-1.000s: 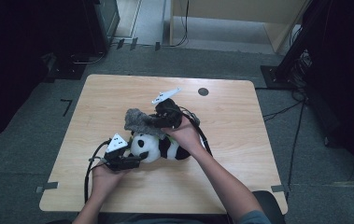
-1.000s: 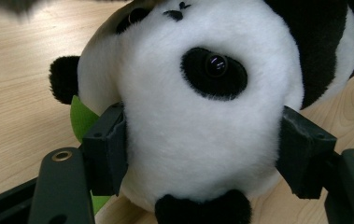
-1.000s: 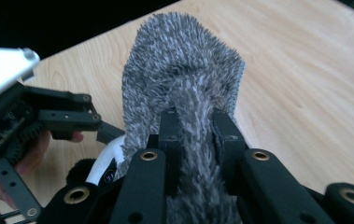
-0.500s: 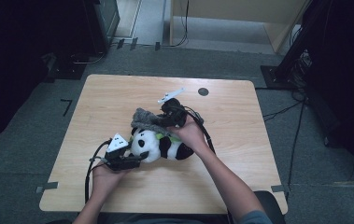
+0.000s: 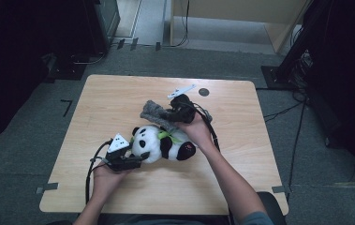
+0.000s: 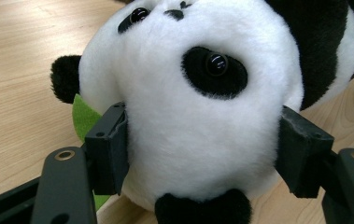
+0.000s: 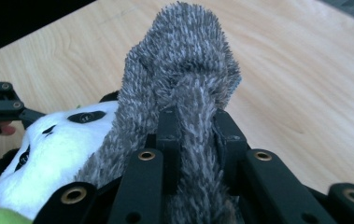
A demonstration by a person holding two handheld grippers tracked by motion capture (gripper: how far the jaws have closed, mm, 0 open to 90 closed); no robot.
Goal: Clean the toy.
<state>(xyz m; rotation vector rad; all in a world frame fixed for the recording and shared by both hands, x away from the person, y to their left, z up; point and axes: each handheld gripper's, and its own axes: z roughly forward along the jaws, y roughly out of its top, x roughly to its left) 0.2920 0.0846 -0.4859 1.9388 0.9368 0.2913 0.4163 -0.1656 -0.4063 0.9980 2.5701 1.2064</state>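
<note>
The toy panda is lain on the counter, its head clamped by the left tool. A grey cloth is pinched by the right tool above the panda. Draping appears underway; lowering over the body is called for next.

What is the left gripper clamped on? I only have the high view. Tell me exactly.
Observer: In the left gripper view, the left gripper has its pads pressed into both sides of the toy panda's white head.
Operator: Now report the right one.
Observer: The right gripper is shut on a fold of the grey fuzzy cloth, pinched between its jaws.
Operator: Say where that cloth sits against the panda.
Observer: In the right gripper view it drapes against the panda's head, touching the white fur beside one eye patch.
</note>
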